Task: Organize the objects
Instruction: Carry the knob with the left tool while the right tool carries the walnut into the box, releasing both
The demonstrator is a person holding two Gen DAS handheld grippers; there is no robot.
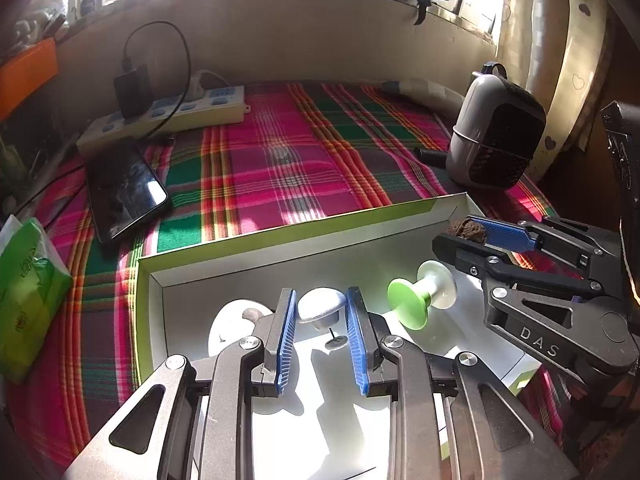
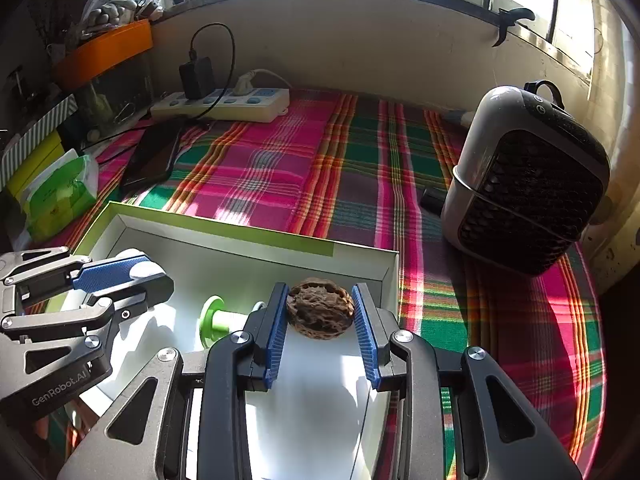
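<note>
A shallow white box with a green rim (image 1: 280,236) (image 2: 224,224) lies on the plaid cloth. Over its inside, my left gripper (image 1: 322,300) is shut on a small white round-capped knob (image 1: 322,307), which the blue pads press from both sides. In the right wrist view the left gripper (image 2: 154,270) comes in from the left with the knob (image 2: 146,268) at its tips. My right gripper (image 2: 320,292) is shut on a brown walnut (image 2: 320,309) over the box's right end. From the left wrist, the right gripper (image 1: 460,236) and the walnut (image 1: 466,227) show at the right. A green-and-clear spool-shaped piece (image 1: 408,306) (image 2: 214,320) lies inside the box.
A white disc (image 1: 226,328) also lies in the box. On the cloth are a black phone (image 1: 124,192), a power strip (image 1: 168,116) with a charger, a grey desk fan (image 1: 492,132) (image 2: 528,180) and a green tissue pack (image 1: 28,296). A wall and window sill run behind.
</note>
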